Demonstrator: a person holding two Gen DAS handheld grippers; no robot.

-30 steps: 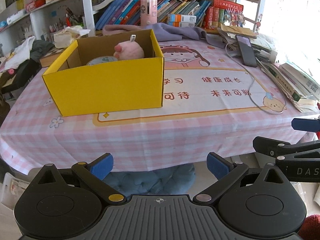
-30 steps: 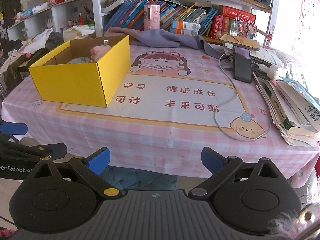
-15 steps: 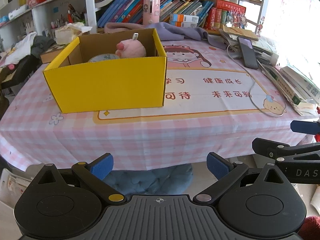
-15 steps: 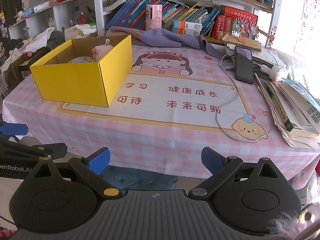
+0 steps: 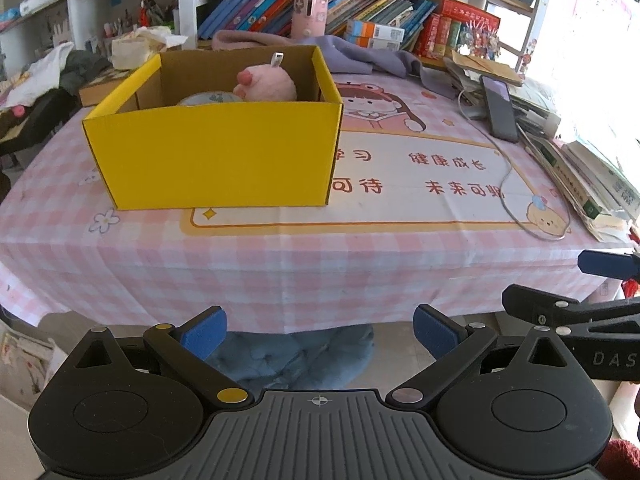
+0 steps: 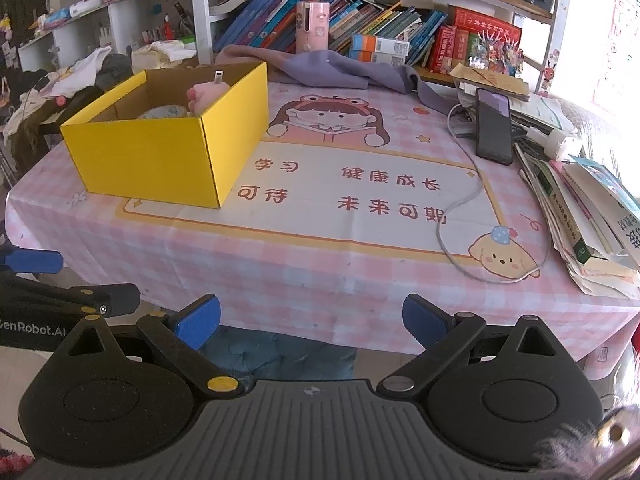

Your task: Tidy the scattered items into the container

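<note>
The yellow box (image 5: 216, 156) sits on the surface (image 5: 280, 248), with a pink soft toy (image 5: 266, 86) inside. The left gripper (image 5: 319, 330) and right gripper (image 6: 311, 318) hang before the surface edge, jaws spread wide, holding nothing.

My left wrist camera sits low, off the near edge of the pink checked tablecloth (image 5: 248, 272), facing forward along my spread blue-padded left tongs (image 5: 320, 330). The open yellow cardboard box (image 5: 216, 156) stands close, nearly straight ahead, its front wall square to the lens.

My right wrist camera looks the same way from further right, along my right tongs (image 6: 312, 318). There the box (image 6: 156, 160) falls well left and shows a corner; the black phone (image 6: 494, 126) is nearer centre.

Both views share the box, printed cloth, white cable, bookshelf. Each catches the other tongs at its frame edge.
</note>
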